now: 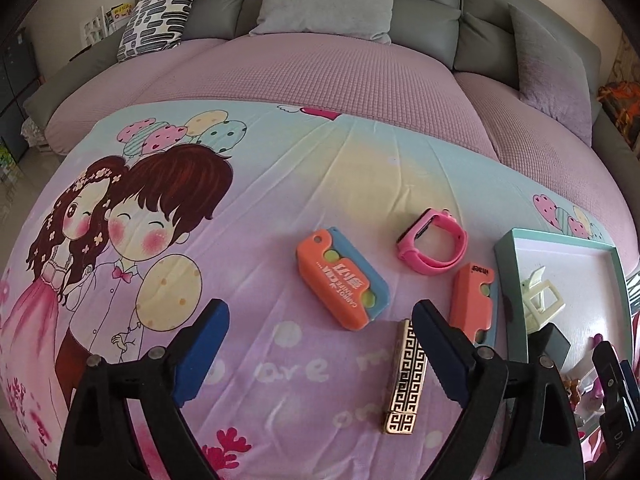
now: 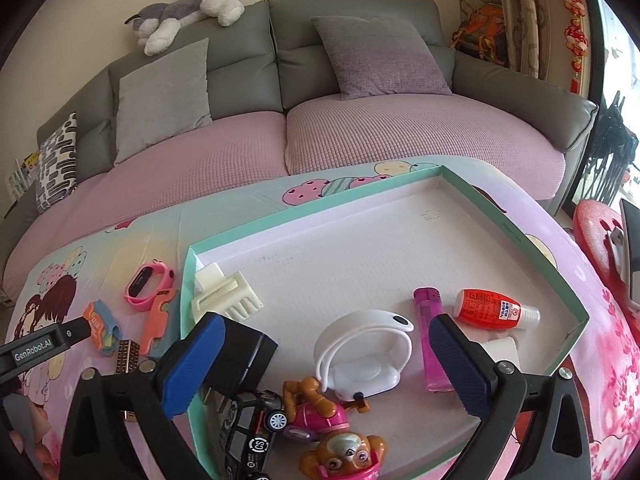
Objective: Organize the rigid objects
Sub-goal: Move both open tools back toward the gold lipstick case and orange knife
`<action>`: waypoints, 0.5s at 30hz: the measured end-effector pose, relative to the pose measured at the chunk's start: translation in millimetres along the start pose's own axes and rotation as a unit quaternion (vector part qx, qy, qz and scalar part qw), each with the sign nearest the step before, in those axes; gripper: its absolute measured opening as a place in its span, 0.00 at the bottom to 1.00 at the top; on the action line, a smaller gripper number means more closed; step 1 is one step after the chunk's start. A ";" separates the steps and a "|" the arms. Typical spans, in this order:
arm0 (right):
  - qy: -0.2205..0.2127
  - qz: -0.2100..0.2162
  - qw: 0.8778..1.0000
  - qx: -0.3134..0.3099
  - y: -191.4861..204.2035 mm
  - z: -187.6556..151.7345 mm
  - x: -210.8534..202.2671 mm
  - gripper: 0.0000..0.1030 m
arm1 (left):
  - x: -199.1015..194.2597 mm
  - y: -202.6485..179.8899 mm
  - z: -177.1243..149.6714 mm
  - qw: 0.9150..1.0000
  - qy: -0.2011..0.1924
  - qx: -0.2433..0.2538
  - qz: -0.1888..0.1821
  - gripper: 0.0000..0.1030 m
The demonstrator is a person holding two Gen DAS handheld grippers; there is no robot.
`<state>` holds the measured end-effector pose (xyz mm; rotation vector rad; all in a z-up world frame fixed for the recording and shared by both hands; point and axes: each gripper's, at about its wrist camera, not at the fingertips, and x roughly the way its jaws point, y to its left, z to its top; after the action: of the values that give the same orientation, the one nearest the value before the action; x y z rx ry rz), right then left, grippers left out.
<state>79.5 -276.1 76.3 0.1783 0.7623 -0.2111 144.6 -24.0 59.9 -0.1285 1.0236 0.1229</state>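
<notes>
My left gripper (image 1: pixel 320 344) stands open above the cartoon-print cloth. A gold patterned lighter (image 1: pixel 404 380) lies just inside its right finger, untouched. Ahead lie an orange-and-blue toy knife (image 1: pixel 340 284), a second one (image 1: pixel 474 304) and a pink watch (image 1: pixel 434 244). My right gripper (image 2: pixel 324 364) is open over the teal-rimmed tray (image 2: pixel 312 216), with a white watch (image 2: pixel 360 356) lying below between its fingers. The tray also holds a white hair clip (image 2: pixel 224 300), black charger (image 2: pixel 244 356), pink lighter (image 2: pixel 434 344), red bottle (image 2: pixel 488 310), toy car (image 2: pixel 248 428) and pink puppy toys (image 2: pixel 320 412).
A grey sofa (image 2: pixel 352 28) with a pink seat cover, several cushions and a plush dog (image 2: pixel 188 8) runs along the far edge of the cloth. A red stool (image 2: pixel 600 232) stands at the right. The tray's rim (image 1: pixel 504 272) lies close to the right of the loose items.
</notes>
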 end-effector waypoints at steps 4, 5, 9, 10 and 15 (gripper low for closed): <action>-0.008 0.019 0.999 -0.026 21.7 -0.8 -2.7 1.00 | 1.7 12.9 -0.4 1.000 0.002 -0.016 0.006 0.90; -0.010 0.026 0.999 -0.031 27.5 -1.3 -3.8 1.00 | 2.3 16.1 -0.3 1.000 0.003 -0.021 0.007 0.90; -0.013 0.061 0.997 -0.050 52.4 -4.6 -6.8 1.00 | 3.3 27.8 -0.4 0.999 0.004 -0.033 0.010 0.90; -0.011 0.071 0.996 -0.053 59.0 -5.9 -6.5 1.00 | 3.7 31.1 -0.6 0.999 0.005 -0.036 0.011 0.90; 0.003 0.113 0.990 -0.080 92.6 -16.3 -3.6 1.00 | 5.0 49.4 -2.6 0.998 0.010 -0.056 0.016 0.90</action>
<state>89.6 -182.6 74.9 0.1116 0.7546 0.0653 137.0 24.5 51.9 -0.2151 1.0390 0.2076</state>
